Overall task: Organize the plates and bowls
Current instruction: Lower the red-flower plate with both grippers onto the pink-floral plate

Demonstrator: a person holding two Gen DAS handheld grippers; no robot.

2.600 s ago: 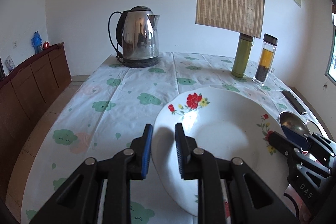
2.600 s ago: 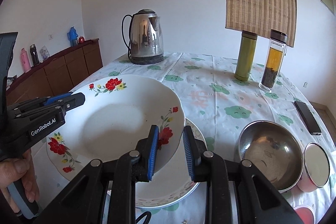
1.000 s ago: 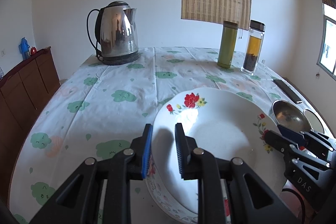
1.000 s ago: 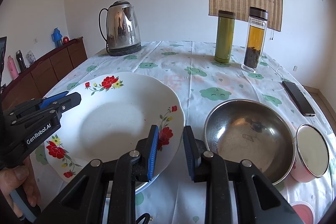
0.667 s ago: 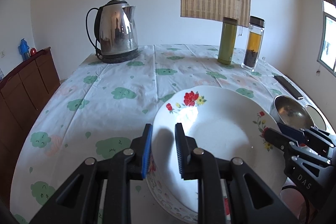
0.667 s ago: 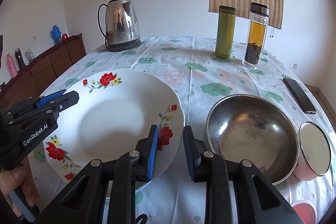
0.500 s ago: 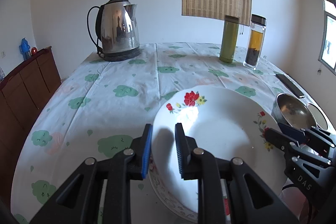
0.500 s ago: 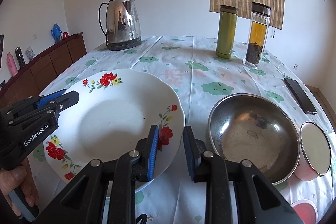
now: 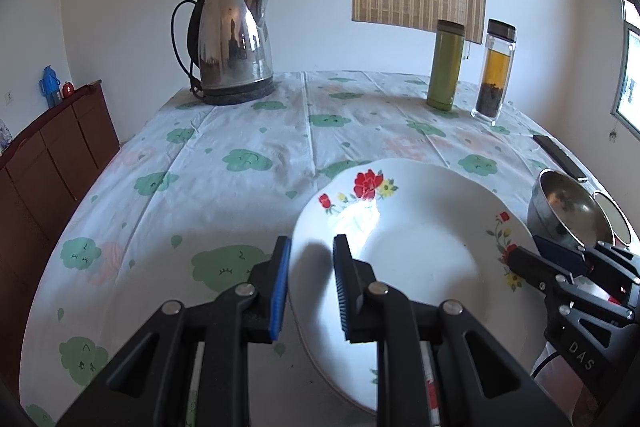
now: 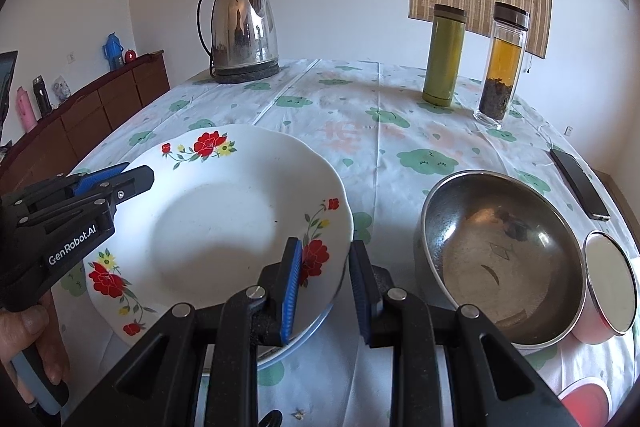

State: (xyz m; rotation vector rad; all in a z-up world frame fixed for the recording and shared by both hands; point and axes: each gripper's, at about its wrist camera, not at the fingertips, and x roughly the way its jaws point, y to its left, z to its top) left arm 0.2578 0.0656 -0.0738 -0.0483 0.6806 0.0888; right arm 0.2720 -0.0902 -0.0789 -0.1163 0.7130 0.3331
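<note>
Floral plate (image 10: 224,219) on desk (image 10: 360,115), stacked on another plate's rim (image 10: 316,321). Left gripper (image 9: 308,279) and right gripper (image 10: 325,279) jaws straddle opposite rims, gapped, not clamped. Steel bowl (image 10: 496,243) just beside.

Lower plate (image 10: 320,311) mostly hidden beneath flowered plate (image 10: 224,223).

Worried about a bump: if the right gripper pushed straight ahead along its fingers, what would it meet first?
Most likely the floral plate: the right gripper already has its open fingers on either side of the near rim. The steel bowl sits off to the right of that line. Depth is hard to judge.
</note>
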